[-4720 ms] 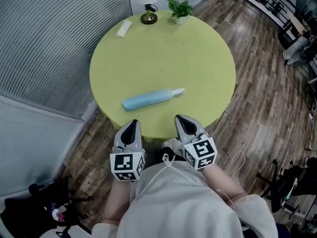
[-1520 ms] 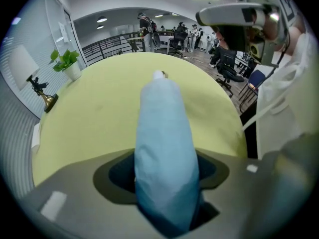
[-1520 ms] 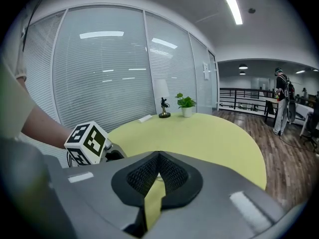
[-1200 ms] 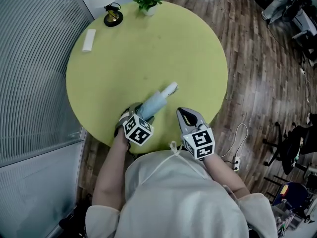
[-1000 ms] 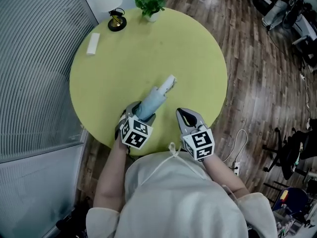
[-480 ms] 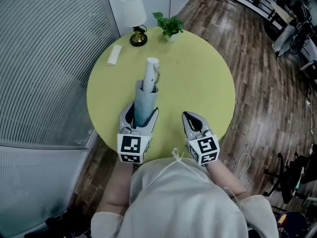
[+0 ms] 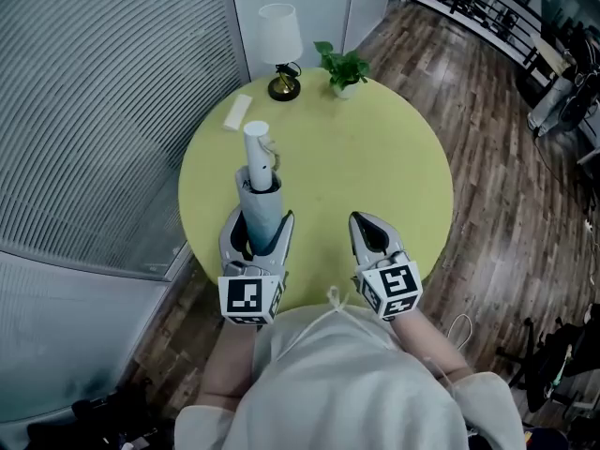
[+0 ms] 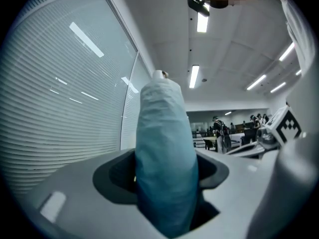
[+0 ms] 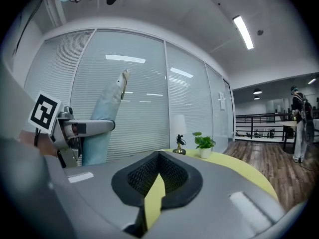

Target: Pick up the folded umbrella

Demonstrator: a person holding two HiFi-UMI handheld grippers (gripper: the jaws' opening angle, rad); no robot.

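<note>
Fingers (image 7: 282,236) of left gripper (image 7: 256,229) clamped on folded umbrella (image 7: 259,193) | umbrella now lifted off surface (image 7: 384,157), standing near-upright, earlier lying flat | right gripper (image 7: 365,221) fingers together, empty

We look steeply down on the bench (image 7: 375,148); the camera on the right hand-held gripper (image 7: 366,225) skims it level.

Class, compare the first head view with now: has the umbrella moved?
Yes. The umbrella lay flat on the table; now it is raised off it, roughly upright in the left claw.
</note>
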